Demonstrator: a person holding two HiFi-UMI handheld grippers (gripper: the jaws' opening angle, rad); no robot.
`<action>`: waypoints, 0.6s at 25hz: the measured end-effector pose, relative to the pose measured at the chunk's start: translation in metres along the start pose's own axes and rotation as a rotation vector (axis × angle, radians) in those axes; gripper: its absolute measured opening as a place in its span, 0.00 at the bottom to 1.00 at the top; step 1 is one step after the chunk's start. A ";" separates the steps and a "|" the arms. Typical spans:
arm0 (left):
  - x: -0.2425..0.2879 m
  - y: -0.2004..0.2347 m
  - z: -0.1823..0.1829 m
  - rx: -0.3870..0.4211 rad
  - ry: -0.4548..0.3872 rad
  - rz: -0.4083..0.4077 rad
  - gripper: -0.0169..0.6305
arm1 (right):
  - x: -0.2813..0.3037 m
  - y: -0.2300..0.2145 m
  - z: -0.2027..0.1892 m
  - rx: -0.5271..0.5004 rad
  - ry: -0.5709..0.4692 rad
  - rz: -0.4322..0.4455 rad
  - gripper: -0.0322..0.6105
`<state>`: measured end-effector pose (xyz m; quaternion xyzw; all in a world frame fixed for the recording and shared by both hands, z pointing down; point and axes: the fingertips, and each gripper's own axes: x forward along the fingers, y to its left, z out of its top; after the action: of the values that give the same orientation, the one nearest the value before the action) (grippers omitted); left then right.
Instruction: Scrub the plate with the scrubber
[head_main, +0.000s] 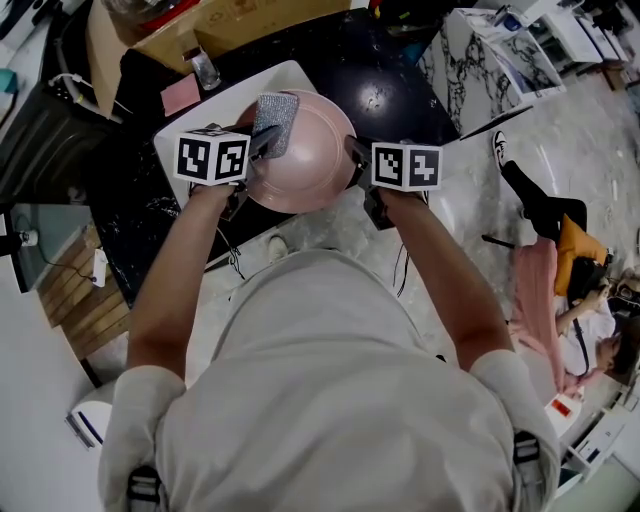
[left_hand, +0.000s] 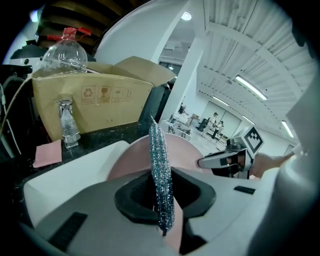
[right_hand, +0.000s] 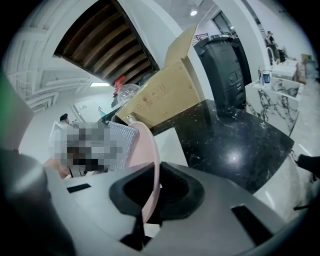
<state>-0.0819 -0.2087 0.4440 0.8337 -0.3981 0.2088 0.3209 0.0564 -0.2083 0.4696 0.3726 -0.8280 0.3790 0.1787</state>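
A pink plate (head_main: 312, 150) is held tilted above a white tray (head_main: 190, 112). My right gripper (head_main: 357, 160) is shut on the plate's right rim; the plate (right_hand: 146, 165) runs edge-on between its jaws. My left gripper (head_main: 262, 143) is shut on a silver glittery scrubber (head_main: 275, 118), which lies against the plate's upper left face. In the left gripper view the scrubber (left_hand: 161, 175) stands edge-on between the jaws, with the plate (left_hand: 190, 152) behind it. In the right gripper view the scrubber (right_hand: 120, 145) shows left of the plate.
The tray rests on a black speckled counter (head_main: 400, 90). A cardboard box (left_hand: 95, 97), a clear bottle (left_hand: 67, 125) and a pink pad (left_hand: 47, 152) stand behind the tray. A marbled white table (head_main: 475, 60) stands at the right, and a seated person (head_main: 575, 280) is on the floor.
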 end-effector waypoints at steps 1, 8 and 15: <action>-0.002 0.005 -0.001 -0.003 0.001 0.009 0.13 | 0.000 -0.001 0.000 0.001 0.000 -0.001 0.09; -0.015 0.032 -0.008 -0.026 0.007 0.061 0.13 | 0.000 -0.009 0.003 0.017 -0.002 -0.004 0.10; -0.024 0.044 -0.016 -0.036 0.008 0.081 0.13 | 0.002 -0.020 0.003 0.044 -0.001 -0.016 0.09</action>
<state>-0.1322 -0.2061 0.4568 0.8102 -0.4339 0.2179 0.3285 0.0706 -0.2206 0.4785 0.3834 -0.8165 0.3955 0.1731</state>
